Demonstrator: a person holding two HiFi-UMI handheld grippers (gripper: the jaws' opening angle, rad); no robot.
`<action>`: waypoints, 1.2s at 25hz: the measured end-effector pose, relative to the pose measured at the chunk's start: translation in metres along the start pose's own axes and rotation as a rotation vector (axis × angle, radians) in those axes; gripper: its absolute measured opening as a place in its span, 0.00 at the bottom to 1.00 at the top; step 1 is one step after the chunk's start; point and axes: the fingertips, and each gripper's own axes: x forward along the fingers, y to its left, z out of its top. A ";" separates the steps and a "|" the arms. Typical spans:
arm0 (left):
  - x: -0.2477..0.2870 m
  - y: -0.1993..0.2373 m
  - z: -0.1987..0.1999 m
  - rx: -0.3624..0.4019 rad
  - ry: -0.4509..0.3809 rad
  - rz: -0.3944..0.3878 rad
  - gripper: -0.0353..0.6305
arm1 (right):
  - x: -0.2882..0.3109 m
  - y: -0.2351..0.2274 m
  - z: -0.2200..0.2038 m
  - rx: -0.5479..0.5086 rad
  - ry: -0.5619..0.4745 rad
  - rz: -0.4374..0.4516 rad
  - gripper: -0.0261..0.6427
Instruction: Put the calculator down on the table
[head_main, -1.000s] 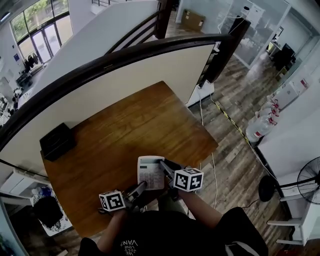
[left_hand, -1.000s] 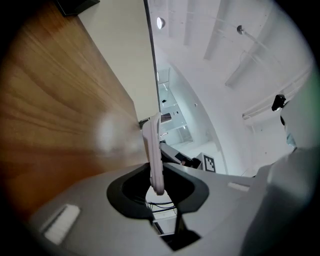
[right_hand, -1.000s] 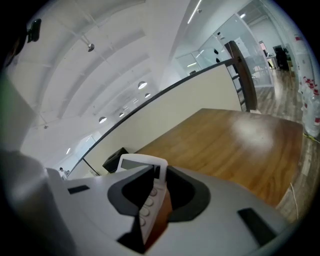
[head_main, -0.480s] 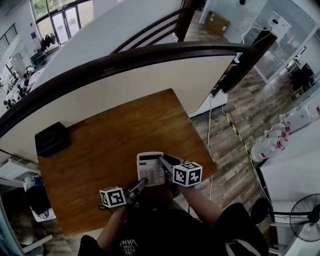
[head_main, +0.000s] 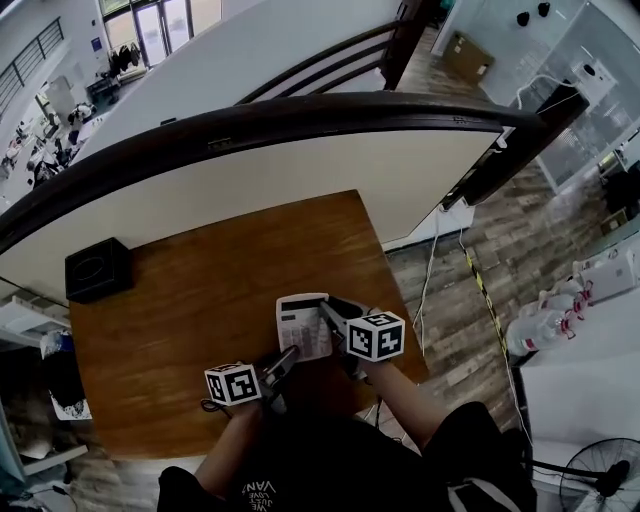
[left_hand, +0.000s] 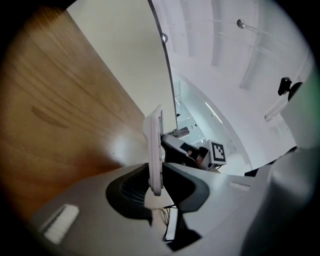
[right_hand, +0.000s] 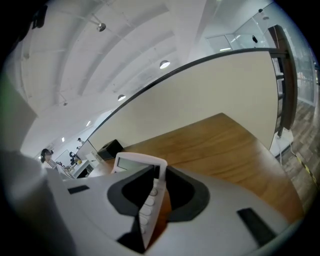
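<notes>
The calculator (head_main: 300, 325) is held over the near right part of the tabletop (head_main: 190, 300), pinched from two sides. The left claw (head_main: 287, 360) clenches its lower edge, jaws nearly together on the thin white casing. The right claw (head_main: 330, 316) clamps its right side likewise. The tabletop's near edge lies just under both claws, its right edge close by. Wood runs wide toward a black box (head_main: 97, 270) at the far left corner.

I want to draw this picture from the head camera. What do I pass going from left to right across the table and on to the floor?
black box → left tongs → calculator → right tongs → water bottles on the floor
</notes>
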 end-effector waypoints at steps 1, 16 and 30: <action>0.005 0.003 0.001 0.001 -0.010 0.017 0.15 | 0.004 -0.005 0.002 -0.008 0.007 0.005 0.14; 0.067 0.039 0.042 0.137 0.011 0.258 0.20 | 0.056 -0.061 0.037 -0.045 0.020 0.057 0.14; 0.108 0.057 0.084 0.168 -0.011 0.344 0.21 | 0.098 -0.100 0.069 -0.022 -0.014 0.048 0.14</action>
